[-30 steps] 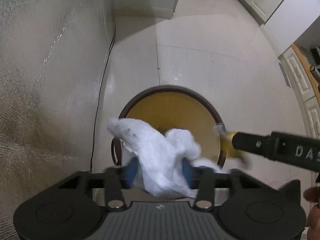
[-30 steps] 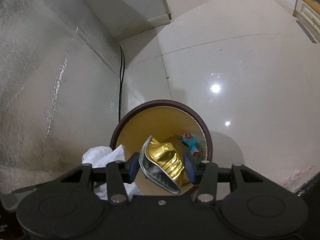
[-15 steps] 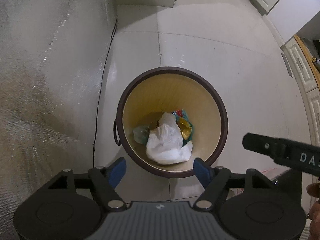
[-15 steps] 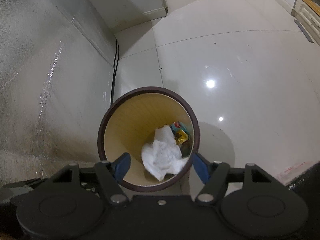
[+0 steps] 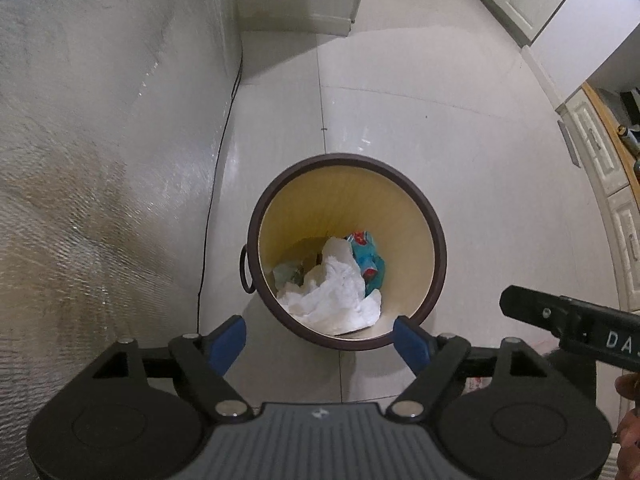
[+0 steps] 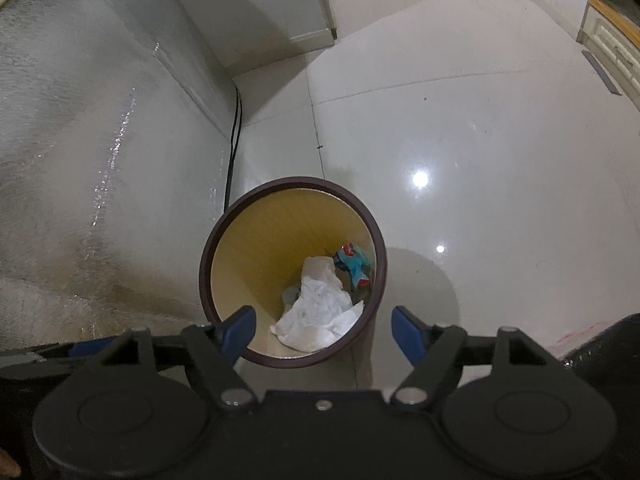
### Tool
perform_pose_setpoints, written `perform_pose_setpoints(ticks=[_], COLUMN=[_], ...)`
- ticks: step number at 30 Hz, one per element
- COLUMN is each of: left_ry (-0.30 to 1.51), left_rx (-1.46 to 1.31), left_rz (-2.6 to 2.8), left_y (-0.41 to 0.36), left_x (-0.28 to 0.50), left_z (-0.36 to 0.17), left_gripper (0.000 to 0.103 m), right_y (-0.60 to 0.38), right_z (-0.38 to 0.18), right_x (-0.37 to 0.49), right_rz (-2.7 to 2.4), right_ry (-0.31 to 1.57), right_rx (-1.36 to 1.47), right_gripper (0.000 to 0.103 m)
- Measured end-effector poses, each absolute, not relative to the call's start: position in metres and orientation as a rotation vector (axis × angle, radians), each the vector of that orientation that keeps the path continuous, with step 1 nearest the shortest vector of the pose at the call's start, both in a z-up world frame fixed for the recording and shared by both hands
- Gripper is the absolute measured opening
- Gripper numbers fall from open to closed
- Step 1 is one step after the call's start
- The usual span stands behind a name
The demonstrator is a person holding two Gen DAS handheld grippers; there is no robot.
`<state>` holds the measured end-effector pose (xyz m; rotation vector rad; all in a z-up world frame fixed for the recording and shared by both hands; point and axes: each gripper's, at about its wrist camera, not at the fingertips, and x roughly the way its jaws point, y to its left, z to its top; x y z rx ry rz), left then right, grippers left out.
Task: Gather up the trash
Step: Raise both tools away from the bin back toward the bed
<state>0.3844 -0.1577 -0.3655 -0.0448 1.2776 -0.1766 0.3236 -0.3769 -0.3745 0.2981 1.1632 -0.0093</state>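
Note:
A round bin (image 5: 434, 216) (image 6: 208, 256) with a dark brown rim and yellow inside stands on the pale tiled floor. At its bottom lies a crumpled white paper towel (image 5: 336, 296) (image 6: 320, 308), with a blue and red wrapper (image 5: 366, 258) (image 6: 352, 262) beside it. My left gripper (image 5: 320, 342) hangs above the bin's near rim, its jaws still opening with nothing between the blue pads. My right gripper (image 6: 324, 332) hangs likewise over the near rim, jaws opening and empty. Its black body (image 5: 572, 330) reaches into the left wrist view from the right.
A shiny textured wall panel (image 5: 100, 160) runs close along the left of the bin, with a black cable (image 5: 218, 168) down its foot. White cabinets (image 5: 600, 148) line the far right. A white unit (image 6: 280, 0) stands at the back. Part of a hand (image 5: 628, 420) shows at the right edge.
Both grippers let go: the white paper towel and the gold wrapper dropped into the bin. Both sets of jaws spread wider and the grippers drew up and back from the bin.

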Motion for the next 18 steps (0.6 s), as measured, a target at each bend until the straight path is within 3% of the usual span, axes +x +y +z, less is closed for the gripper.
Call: perform_pose_setpoints(ticks=[10,18], left_ry=[1.233,1.173], left_rx=[-0.051,-0.035], left_rz=[-0.170,-0.159], left_y=[-0.144,-0.137], left_x=[0.364,0.342], left_z=[-0.338,-0.305], left_gripper=[0.084,0.100], right_y=[-0.373,-0.372], right_z=[-0.346,-0.321], right_x=[0.301,0.276], right_rz=[0.000,-0.016], right_ry=[1.113,1.069], right_rx=[0.268,0.223], right_gripper=[0.084,0.099])
